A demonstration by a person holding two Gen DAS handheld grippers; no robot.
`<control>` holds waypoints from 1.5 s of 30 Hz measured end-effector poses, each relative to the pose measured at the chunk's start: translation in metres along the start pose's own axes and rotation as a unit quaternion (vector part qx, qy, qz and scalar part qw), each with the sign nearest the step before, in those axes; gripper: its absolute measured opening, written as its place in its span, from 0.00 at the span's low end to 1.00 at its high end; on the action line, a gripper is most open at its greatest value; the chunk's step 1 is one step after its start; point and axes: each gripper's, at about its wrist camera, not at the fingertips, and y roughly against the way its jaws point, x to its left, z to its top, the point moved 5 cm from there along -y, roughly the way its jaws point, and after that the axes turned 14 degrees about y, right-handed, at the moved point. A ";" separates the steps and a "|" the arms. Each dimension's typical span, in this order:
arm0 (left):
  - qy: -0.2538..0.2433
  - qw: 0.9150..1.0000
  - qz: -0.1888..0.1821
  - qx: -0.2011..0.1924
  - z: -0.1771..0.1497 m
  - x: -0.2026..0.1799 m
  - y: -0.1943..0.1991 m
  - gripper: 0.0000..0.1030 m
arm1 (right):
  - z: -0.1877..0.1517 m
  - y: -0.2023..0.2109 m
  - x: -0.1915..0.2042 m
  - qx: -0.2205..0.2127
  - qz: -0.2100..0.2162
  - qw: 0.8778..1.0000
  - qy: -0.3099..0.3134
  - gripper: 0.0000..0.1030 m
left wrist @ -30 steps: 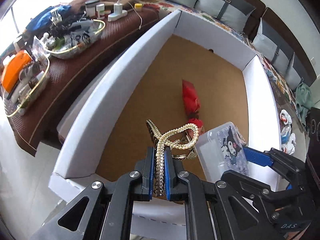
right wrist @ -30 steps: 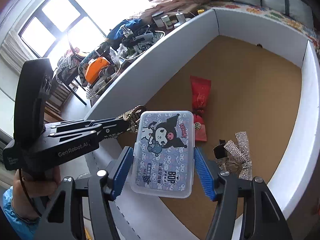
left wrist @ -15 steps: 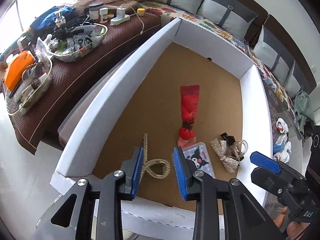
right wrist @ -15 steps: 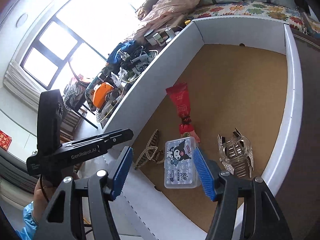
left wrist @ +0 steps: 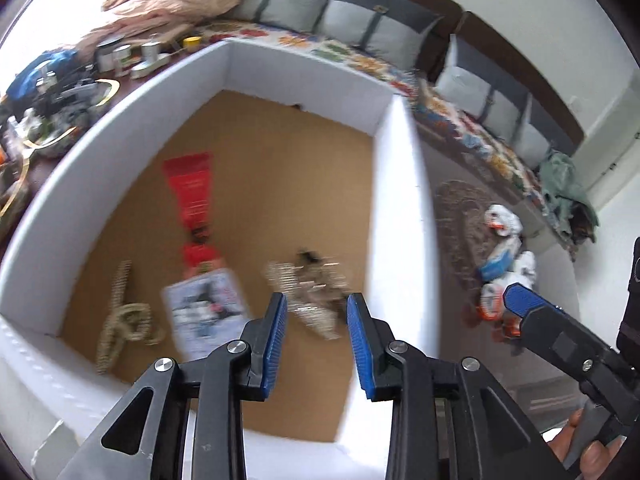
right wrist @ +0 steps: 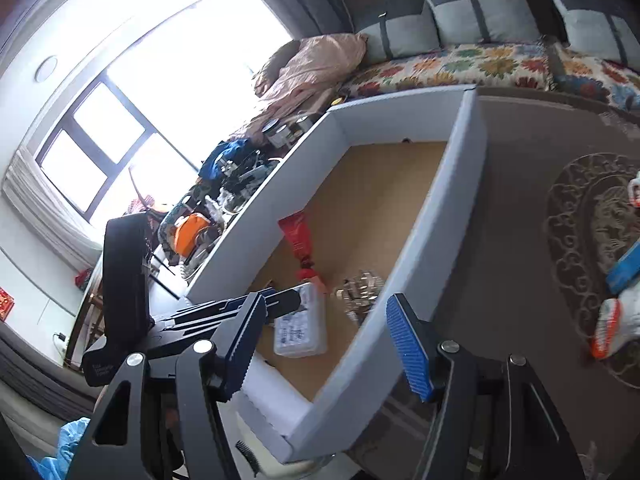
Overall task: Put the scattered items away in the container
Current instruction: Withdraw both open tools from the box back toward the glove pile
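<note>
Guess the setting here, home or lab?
Most likely a home living room: a sofa with grey cushions and a floral throw, a patterned rug on the floor, and a cluttered side table beside the white box.

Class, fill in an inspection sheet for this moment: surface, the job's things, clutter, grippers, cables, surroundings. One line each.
Surface: brown mat beside the white box.
Job's things: in the box lie a red pouch, cartoon case, pearl chain and sparkly clip; small toys remain on the mat.
Clutter: crowded trays on the side table.
Grippers: left gripper open, empty; right gripper open, empty.
Cables: nothing seen.
Surroundings: window, cushioned bench.
</note>
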 end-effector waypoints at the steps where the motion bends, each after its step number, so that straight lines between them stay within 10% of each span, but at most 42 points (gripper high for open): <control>1: -0.015 1.000 -0.014 -0.002 -0.003 -0.018 -0.004 0.31 | -0.003 0.011 -0.009 -0.005 -0.010 1.000 -0.005 0.62; 10: -0.160 0.986 0.039 -0.035 -0.030 -0.096 -0.031 0.31 | -0.045 0.090 -0.061 -0.031 -0.059 0.996 -0.057 0.62; 18: -0.089 0.994 0.048 0.030 -0.034 -0.052 -0.033 0.33 | -0.070 0.106 -0.061 -0.032 -0.062 0.996 -0.060 0.62; 24: -0.095 0.993 0.062 -0.021 -0.035 -0.057 -0.009 0.34 | -0.076 0.151 -0.051 -0.095 -0.130 0.987 -0.005 0.62; 28: -0.157 0.980 0.076 -0.099 -0.045 -0.090 0.030 0.72 | -0.087 0.218 -0.030 -0.189 -0.213 0.954 0.090 0.62; 31: -0.186 0.974 0.046 -0.123 -0.058 -0.124 0.049 0.97 | -0.118 0.212 -0.054 -0.136 -0.200 0.968 0.067 0.62; 37: -0.160 0.986 -0.027 -0.045 -0.105 -0.169 0.026 0.98 | -0.171 0.212 -0.104 -0.093 -0.186 0.977 -0.054 0.62; 45: -0.179 0.984 0.010 -0.017 -0.159 -0.195 -0.009 0.98 | -0.187 0.219 -0.135 -0.044 -0.242 0.967 -0.066 0.62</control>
